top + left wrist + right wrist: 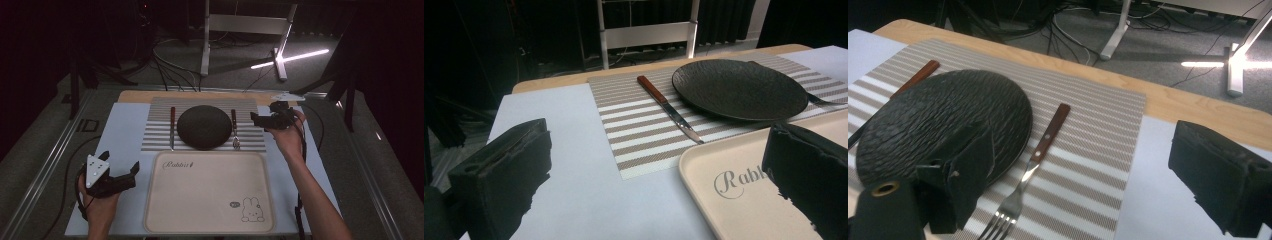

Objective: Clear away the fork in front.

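So on the far left, the left gripper (131,172) sits low over the pale blue sheet (125,130) covering the table, just off the left edge of the cream tray (210,192). Its jaws are spread wide with nothing between them; in the left gripper view you can see blue sheet and the tray corner through the gap. The hand (97,205) holding it comes in from the bottom.

Moving right, the tray takes up the near middle of the table, with "Rabbit" lettering near its top left and a little bunny drawing near its bottom right. Nothing lies on it.

Behind the tray is a striped placemat (157,132). On it, left to right: a knife (172,127) with a reddish wooden handle, lying lengthwise with its handle pointing away; then a dark textured plate (204,126) dead centre; then a fork (234,129) with the same kind of handle, tines pointing toward the tray. Knife and fork each lie just beside the plate's rim. In the right gripper view the fork (1035,160) looks like it's right at the plate's edge, can't tell if it actually touches.

Far right, the right gripper (257,120) hovers above the placemat's right edge, near the fork and pointed toward it. Jaws are apart and hold nothing.
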`<action>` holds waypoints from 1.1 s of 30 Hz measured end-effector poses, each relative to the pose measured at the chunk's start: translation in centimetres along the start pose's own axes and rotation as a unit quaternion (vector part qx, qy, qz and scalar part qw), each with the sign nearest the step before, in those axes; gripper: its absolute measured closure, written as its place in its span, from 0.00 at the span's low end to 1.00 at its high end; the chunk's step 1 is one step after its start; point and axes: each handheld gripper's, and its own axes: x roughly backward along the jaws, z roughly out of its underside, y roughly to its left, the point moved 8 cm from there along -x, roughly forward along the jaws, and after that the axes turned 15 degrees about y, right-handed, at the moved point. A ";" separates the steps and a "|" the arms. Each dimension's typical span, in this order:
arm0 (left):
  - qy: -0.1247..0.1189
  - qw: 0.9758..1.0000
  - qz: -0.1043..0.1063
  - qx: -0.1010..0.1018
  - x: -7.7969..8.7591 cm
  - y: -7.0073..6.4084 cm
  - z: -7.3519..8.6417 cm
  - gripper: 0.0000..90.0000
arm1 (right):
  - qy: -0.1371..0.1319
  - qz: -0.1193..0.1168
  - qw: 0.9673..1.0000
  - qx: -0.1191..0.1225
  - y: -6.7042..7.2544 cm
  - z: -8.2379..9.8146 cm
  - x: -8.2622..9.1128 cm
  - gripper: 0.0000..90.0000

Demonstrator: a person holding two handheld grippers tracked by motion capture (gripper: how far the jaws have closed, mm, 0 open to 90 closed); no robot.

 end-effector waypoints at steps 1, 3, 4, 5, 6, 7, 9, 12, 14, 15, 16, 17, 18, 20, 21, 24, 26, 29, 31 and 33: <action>0.000 1.000 0.000 0.000 0.0 0.0 0.0 0.00 | 0.000 0.001 1.000 -0.001 -0.2 -0.2 -0.2 0.13; 0.001 1.000 0.000 0.000 0.0 0.0 0.0 0.00 | -0.001 0.002 1.000 -0.004 -0.5 -0.5 -0.6 0.13; 0.001 1.000 0.001 0.000 0.0 0.0 0.0 0.00 | -0.001 0.003 1.000 -0.005 -0.6 -0.6 -0.7 0.13; 0.001 1.000 0.001 0.000 -0.1 0.0 0.0 0.00 | 0.001 0.004 1.000 -0.006 -0.8 -0.6 -1.0 0.13; 0.001 1.000 0.001 0.000 -0.1 0.0 0.0 0.00 | 0.004 0.005 1.000 -0.008 -0.9 -0.6 -1.3 0.13; 0.001 1.000 0.001 0.000 -0.1 0.0 0.0 0.00 | 0.004 0.006 1.000 -0.008 -1.0 -0.6 -1.5 0.13; 0.001 1.000 0.001 0.000 -0.1 0.0 0.0 0.00 | 0.006 0.005 1.000 -0.011 -1.1 -0.5 -2.0 0.13; 0.002 1.000 0.001 -0.001 -0.1 0.0 0.0 0.00 | 0.008 0.005 1.000 -0.014 -1.1 -0.4 -2.8 0.13; 0.002 1.000 0.002 0.000 -0.1 0.0 0.1 0.00 | 0.010 0.004 1.000 -0.017 -1.1 -0.3 -3.3 0.13; 0.002 1.000 0.002 0.000 -0.1 0.0 0.1 0.00 | 0.013 0.004 1.000 -0.019 -1.1 -0.2 -3.6 0.13; 0.002 1.000 0.002 -0.001 -0.2 0.0 0.1 0.00 | 0.015 0.003 1.000 -0.021 -1.1 -0.1 -3.9 0.13; 0.002 1.000 0.002 -0.001 -0.2 0.0 0.1 0.00 | 0.018 0.003 1.000 -0.022 -1.1 0.0 -4.2 0.13; 0.002 1.000 0.002 -0.001 -0.2 0.0 0.1 0.00 | 0.021 0.003 1.000 -0.023 -1.0 0.1 -4.5 0.13; 0.002 1.000 0.002 -0.001 -0.1 0.0 0.1 0.00 | 0.027 0.000 0.999 -0.024 -0.8 0.3 -5.2 0.13; 0.002 1.000 0.002 0.000 -0.1 0.0 0.1 0.00 | 0.029 0.000 0.999 -0.024 -0.7 0.3 -5.4 0.13; 0.002 1.000 0.002 0.000 -0.1 0.0 0.1 0.00 | 0.036 -0.002 0.999 -0.028 -0.4 0.4 -6.3 0.13; 0.001 1.000 0.002 -0.001 -0.1 0.0 0.1 0.00 | 0.039 -0.005 0.999 -0.032 -0.2 0.5 -6.9 0.13; 0.001 1.000 0.002 -0.002 0.0 0.0 0.1 0.00 | 0.046 -0.005 0.998 -0.033 0.0 0.5 -7.8 0.13; 0.002 1.000 0.001 -0.002 0.0 0.0 0.1 0.00 | 0.050 -0.005 0.998 -0.034 0.0 0.6 -8.3 0.13; 0.002 1.000 0.001 0.000 0.0 0.0 0.1 0.00 | 0.052 -0.004 0.998 -0.037 0.0 0.6 -8.8 0.13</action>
